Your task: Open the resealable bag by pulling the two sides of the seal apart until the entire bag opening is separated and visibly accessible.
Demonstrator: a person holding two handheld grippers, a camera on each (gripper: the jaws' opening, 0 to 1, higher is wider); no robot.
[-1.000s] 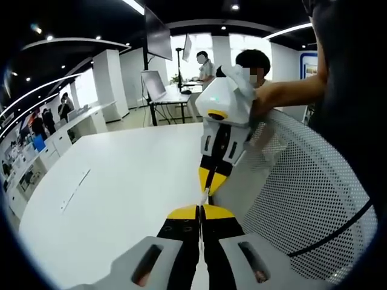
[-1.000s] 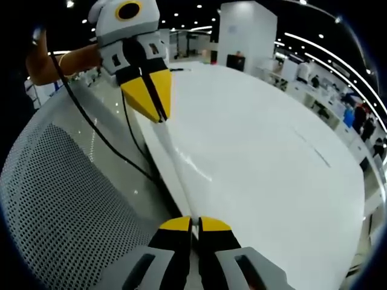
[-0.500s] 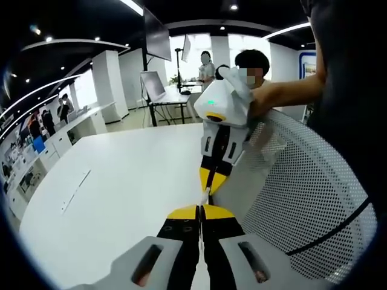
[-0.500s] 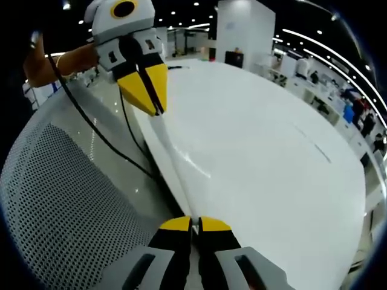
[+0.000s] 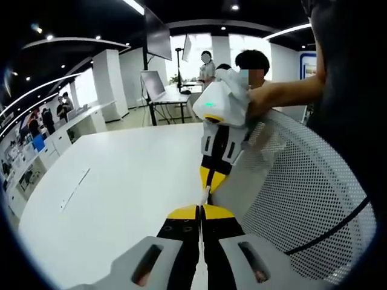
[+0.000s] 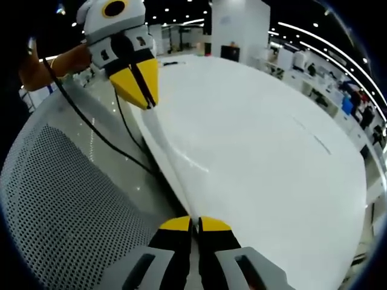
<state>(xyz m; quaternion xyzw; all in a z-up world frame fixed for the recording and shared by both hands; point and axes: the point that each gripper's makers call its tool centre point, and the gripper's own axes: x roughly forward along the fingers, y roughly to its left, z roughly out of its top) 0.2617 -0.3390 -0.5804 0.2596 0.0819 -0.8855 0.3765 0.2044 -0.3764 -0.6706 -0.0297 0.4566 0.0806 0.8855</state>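
A clear resealable bag (image 5: 204, 198) shows only as a thin, see-through strip pulled taut between the two grippers. In the left gripper view my left gripper (image 5: 201, 207) is shut on the near end of the strip. Just beyond it, the right gripper (image 5: 207, 188) points its yellow tips back at me and pinches the far end. From the right gripper view, my right gripper (image 6: 193, 219) is shut at the bottom, and the bag (image 6: 172, 172) runs up to the left gripper (image 6: 144, 106), which is also shut on it. How far the seal has parted is too faint to tell.
A large white table (image 5: 115, 181) lies under and beside the grippers. A white mesh chair back (image 5: 302, 193) stands close on one side, and a black cable (image 6: 100, 139) hangs across it. A person's forearm (image 5: 290, 93) holds the right gripper. Desks and people stand far behind.
In the right gripper view the left gripper has drifted up and to the left, so the strip between the grippers looks longer. Both grippers stay shut.
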